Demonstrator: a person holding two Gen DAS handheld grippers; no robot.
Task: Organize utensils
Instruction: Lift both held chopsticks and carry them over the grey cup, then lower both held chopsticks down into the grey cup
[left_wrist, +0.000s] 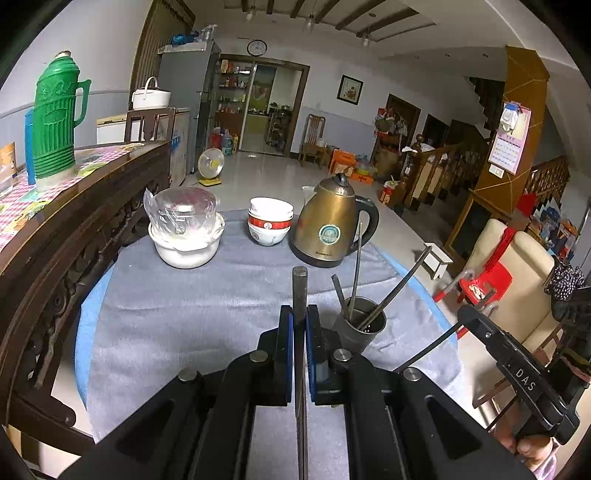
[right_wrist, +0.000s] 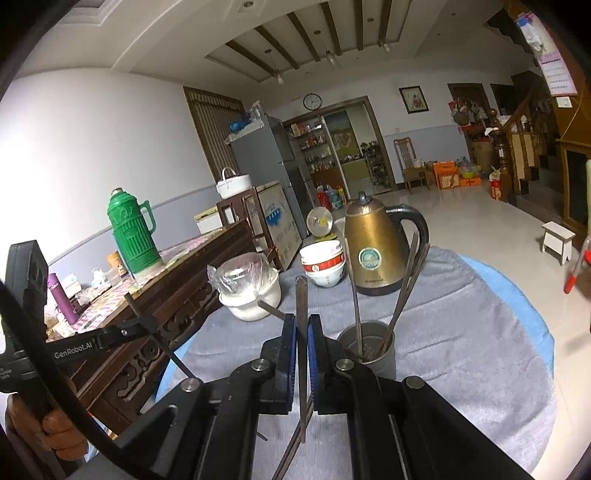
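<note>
A grey metal utensil cup (left_wrist: 360, 325) stands on the grey cloth and holds several dark chopsticks (left_wrist: 356, 269). It also shows in the right wrist view (right_wrist: 369, 349). My left gripper (left_wrist: 300, 314) is shut on one dark chopstick (left_wrist: 300, 291), held upright just left of the cup. My right gripper (right_wrist: 302, 325) is shut on another dark chopstick (right_wrist: 301, 302), also just left of the cup. The left gripper's body shows at the left of the right wrist view (right_wrist: 110, 338), its chopstick (right_wrist: 271, 309) crossing near my right fingers.
A gold kettle (left_wrist: 332, 225) stands behind the cup. Stacked white bowls (left_wrist: 270, 220) and a white pot with a wrapped lid (left_wrist: 186, 229) sit at the back of the round table (left_wrist: 88, 310). A dark wooden sideboard (left_wrist: 62, 240) with a green thermos (left_wrist: 55, 122) borders the left.
</note>
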